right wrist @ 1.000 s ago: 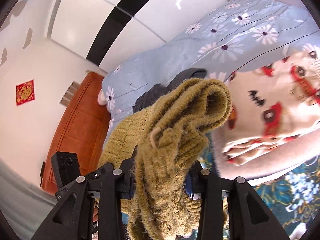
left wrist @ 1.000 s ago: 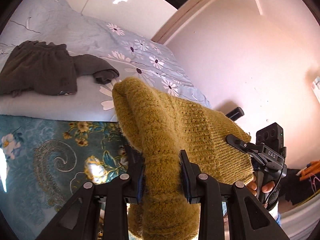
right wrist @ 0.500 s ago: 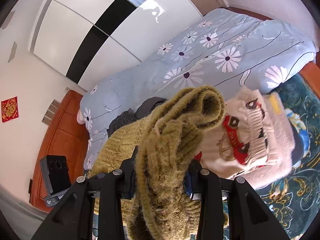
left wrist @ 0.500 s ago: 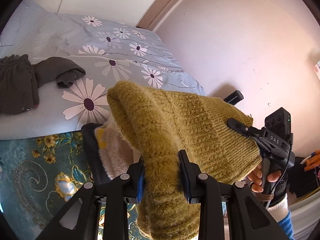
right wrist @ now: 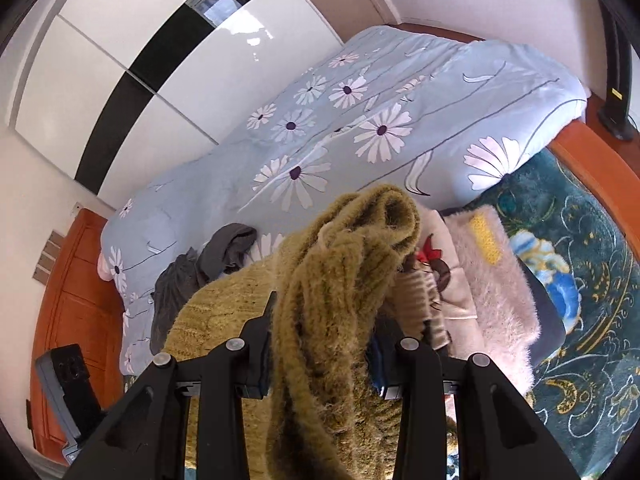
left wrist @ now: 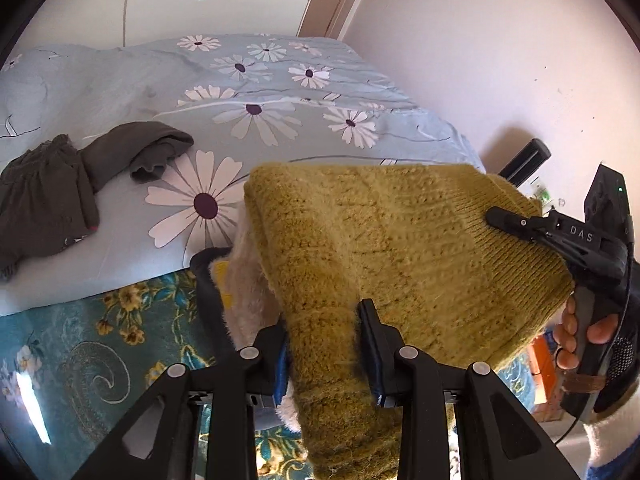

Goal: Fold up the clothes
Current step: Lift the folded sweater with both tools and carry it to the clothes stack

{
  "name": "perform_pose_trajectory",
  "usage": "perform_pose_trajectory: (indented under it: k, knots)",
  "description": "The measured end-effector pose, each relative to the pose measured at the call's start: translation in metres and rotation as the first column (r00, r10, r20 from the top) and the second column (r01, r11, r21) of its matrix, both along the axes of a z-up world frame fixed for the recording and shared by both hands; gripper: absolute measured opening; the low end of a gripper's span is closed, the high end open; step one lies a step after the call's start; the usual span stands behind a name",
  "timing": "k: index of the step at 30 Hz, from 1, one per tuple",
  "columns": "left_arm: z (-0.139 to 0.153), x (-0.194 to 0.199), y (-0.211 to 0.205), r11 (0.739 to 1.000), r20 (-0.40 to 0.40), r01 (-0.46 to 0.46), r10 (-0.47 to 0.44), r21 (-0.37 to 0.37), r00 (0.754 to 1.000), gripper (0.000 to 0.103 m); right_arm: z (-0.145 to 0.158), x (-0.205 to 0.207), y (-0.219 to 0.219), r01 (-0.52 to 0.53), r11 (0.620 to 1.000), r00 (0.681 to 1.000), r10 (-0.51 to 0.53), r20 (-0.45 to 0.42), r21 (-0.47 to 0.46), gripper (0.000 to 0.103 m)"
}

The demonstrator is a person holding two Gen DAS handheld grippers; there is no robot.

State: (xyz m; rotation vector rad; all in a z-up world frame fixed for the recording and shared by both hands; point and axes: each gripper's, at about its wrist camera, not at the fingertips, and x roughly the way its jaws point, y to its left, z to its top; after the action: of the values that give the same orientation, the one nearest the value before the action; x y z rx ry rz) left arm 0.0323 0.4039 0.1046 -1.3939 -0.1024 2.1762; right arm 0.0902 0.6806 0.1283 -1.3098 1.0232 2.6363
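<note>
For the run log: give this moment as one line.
task: fold clothes | left hand-held gripper: jaws opening, olive sweater between | right hand-held gripper: shut on olive sweater | under it: folded stack

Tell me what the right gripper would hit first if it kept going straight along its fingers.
Apart from the mustard sweater that the right gripper already clamps, probably the stack of folded clothes on the teal blanket, just ahead and below. Depth is hard to judge here.
</note>
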Motion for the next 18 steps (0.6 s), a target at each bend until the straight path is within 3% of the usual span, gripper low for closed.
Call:
perform_pose_trajectory:
  k: [6,11,18]
  knots:
    - [-0.025,0.009,-0.022,0.998,0.058,-0.041,0.038,0.050,0.998,0.045,-0.041,0.002,0.012,0.020,1.000,0.997,-0.020,0.080,-0.001,0.039]
    - [-0.020,0.021,-0.044,0.992,0.053,-0.079,0.074,0.103,0.996,0.048,-0.051,0.011,0.020,0.015,0.999,0.999,-0.013,0.047,-0.036,0.039]
    - [-0.008,0.040,-0.065,0.994,0.004,-0.074,0.074,0.080,0.997,0.049,-0.051,0.019,0.026,0.030,0.995,0.999,-0.031,-0.014,-0.093,0.044]
